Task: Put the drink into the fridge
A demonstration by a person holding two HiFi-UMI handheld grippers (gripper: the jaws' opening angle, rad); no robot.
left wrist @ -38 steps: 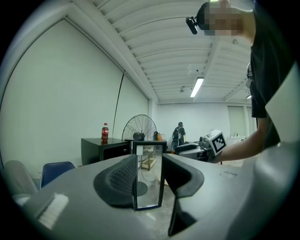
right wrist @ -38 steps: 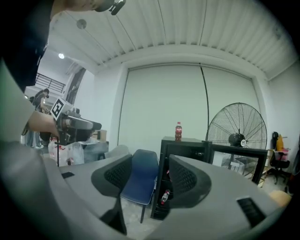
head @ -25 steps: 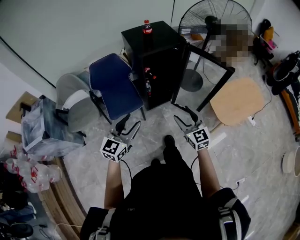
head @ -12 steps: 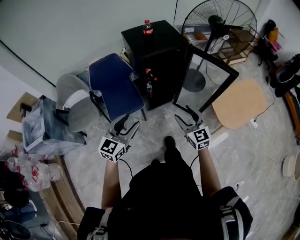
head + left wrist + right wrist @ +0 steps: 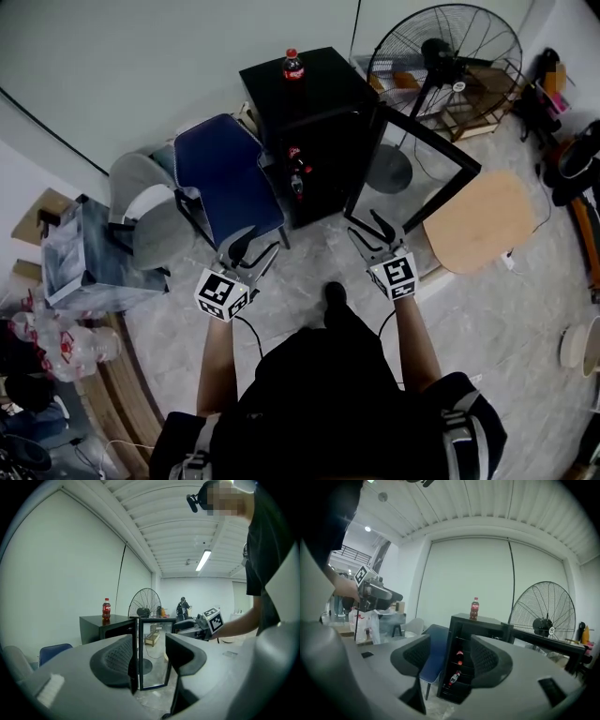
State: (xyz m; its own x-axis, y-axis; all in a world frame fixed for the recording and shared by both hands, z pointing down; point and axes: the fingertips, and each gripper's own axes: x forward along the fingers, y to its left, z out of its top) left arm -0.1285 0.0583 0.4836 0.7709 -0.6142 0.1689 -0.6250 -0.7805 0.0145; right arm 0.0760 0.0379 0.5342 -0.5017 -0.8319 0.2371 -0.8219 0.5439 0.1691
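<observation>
Standing well short of the fridge (image 5: 319, 122) with the left gripper (image 5: 253, 248) and right gripper (image 5: 372, 232) both spread wide and empty, I judged a hasty reach might topple the bottle (image 5: 292, 66) off its top, or clip the open door (image 5: 431, 141) beside it.

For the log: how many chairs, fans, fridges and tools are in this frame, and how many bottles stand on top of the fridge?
Chairs: 2, blue chair and grey chair
Fan: 1
Fridge: 1
Tools: 2, left tool and right tool, both open and empty
Bottle on top of the fridge: 1
Total: 7
</observation>
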